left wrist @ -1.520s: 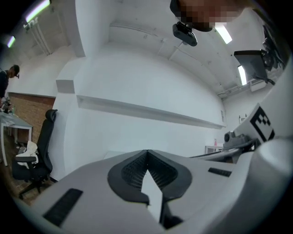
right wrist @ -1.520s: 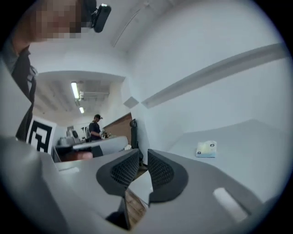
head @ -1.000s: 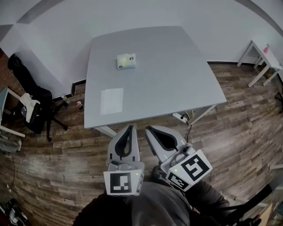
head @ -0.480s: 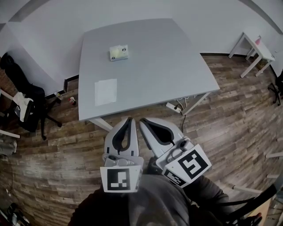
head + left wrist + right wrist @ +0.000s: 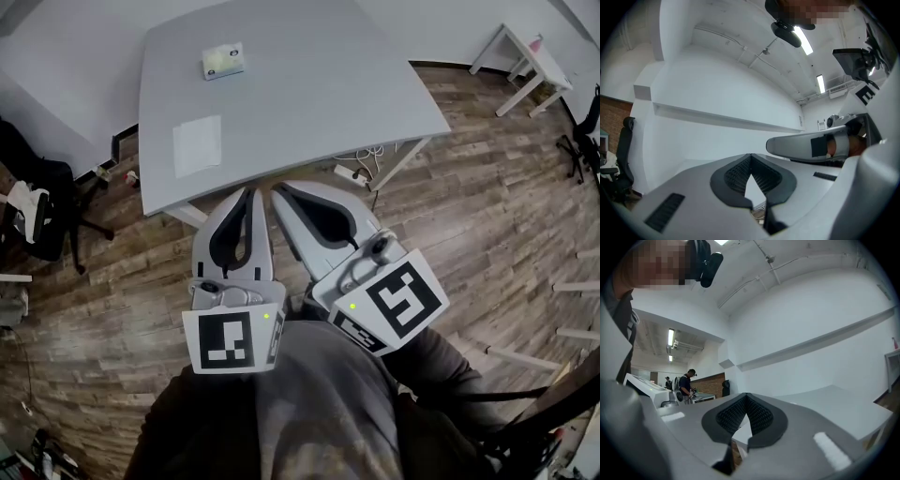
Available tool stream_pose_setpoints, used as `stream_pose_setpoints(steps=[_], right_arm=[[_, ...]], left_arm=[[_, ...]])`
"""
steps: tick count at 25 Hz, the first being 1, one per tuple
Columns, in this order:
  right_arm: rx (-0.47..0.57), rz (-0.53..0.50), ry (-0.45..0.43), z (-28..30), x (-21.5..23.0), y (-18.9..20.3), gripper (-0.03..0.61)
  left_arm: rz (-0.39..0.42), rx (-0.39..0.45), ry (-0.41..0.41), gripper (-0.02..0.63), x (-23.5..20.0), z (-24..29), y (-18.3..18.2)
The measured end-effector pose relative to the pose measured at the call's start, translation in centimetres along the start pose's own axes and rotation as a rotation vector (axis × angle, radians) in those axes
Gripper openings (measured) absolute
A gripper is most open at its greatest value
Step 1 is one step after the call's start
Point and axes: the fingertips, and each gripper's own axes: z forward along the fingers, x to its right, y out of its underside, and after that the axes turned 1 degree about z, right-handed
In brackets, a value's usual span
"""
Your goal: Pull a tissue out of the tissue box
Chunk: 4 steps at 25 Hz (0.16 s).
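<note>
The tissue box (image 5: 223, 62), pale with a greenish top, lies near the far end of the grey table (image 5: 309, 103). A flat white tissue (image 5: 198, 145) rests on the table closer to me, left of centre. Both grippers hang level in front of my body, short of the table's near edge. My left gripper (image 5: 250, 191) is shut with nothing in it, and its tips meet in the left gripper view (image 5: 751, 155). My right gripper (image 5: 277, 191) is shut and empty too, tips touching in the right gripper view (image 5: 746, 395). Their tips nearly touch each other.
A wood-plank floor surrounds the table. A black office chair (image 5: 37, 202) stands at the left, a small white side table (image 5: 513, 56) at the far right. A power strip with cables (image 5: 352, 172) lies under the table's near edge. People stand far off in the right gripper view.
The table, box and tissue have slid up and left in the head view, and both grippers have risen and look larger. Both stayed shut.
</note>
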Motion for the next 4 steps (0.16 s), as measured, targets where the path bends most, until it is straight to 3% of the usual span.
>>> stream_pose_setpoints(steps=[4], right_arm=[[0.004, -0.008, 0.002, 0.42, -0.03, 0.16, 0.0]], left_arm=[[0.003, 0.0, -0.004, 0.002, -0.48, 0.05, 0.17]])
